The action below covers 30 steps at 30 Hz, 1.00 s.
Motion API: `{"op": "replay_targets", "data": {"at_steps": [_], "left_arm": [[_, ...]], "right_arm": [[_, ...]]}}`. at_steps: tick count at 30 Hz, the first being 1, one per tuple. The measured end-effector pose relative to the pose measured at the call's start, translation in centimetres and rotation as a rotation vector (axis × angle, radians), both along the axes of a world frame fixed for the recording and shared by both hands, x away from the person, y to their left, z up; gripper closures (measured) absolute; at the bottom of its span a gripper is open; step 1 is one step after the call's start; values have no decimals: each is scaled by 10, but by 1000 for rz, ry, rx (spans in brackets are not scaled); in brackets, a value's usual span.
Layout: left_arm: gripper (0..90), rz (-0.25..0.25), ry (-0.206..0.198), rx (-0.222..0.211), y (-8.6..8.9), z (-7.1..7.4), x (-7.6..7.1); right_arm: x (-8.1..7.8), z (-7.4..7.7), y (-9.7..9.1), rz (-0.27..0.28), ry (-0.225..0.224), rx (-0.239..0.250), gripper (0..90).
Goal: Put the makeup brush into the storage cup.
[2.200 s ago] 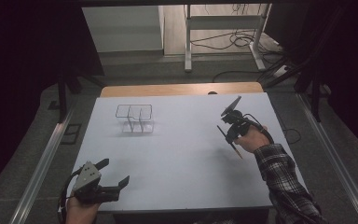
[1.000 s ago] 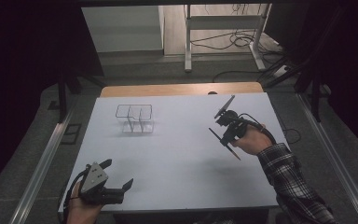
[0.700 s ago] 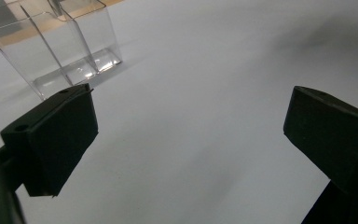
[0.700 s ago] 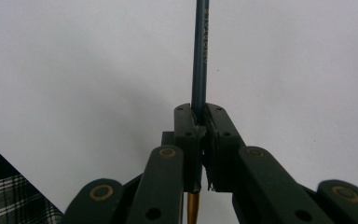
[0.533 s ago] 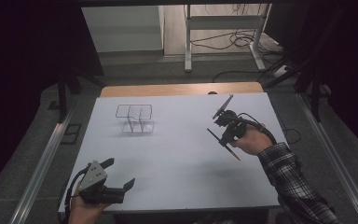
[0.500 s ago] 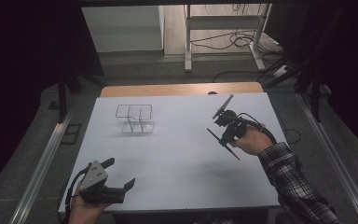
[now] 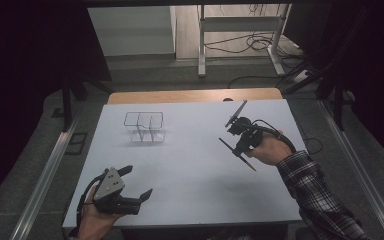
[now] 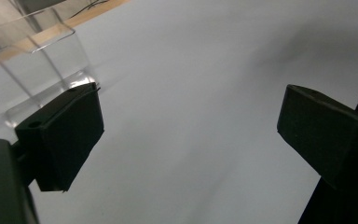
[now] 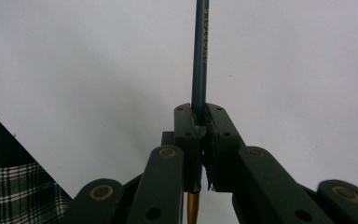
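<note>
While right gripper [image 9: 199,122] clamps pencil [image 9: 199,51], clear holder [image 7: 144,126] empty.

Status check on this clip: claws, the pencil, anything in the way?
Right claw shut on the pencil, held above the table. Left claw open, nothing between its jaws. Clear plastic holder stands apart, far left. Nothing lies between pencil and holder.
</note>
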<state>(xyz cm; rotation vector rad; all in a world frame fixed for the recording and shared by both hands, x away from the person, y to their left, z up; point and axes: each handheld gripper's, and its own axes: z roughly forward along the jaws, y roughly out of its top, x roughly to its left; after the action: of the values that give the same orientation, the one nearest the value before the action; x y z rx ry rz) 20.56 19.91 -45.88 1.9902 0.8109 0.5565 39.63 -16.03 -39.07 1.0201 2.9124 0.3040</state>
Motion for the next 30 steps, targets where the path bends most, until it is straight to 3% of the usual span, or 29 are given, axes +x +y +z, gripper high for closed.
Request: {"op": "replay_targets", "data": {"at_steps": [4,20,30], "left_arm": [[93,-10,-27,54,-5,4,5],[138,-48,-105,154,-24,16,21],[161,-99,-145,249,-42,21,33]], "right_arm": [[-2,4,2,21,4,-1,843],[-5,12,15,92,14,-21,843],[-8,15,22,138,25,-36,843]]}}
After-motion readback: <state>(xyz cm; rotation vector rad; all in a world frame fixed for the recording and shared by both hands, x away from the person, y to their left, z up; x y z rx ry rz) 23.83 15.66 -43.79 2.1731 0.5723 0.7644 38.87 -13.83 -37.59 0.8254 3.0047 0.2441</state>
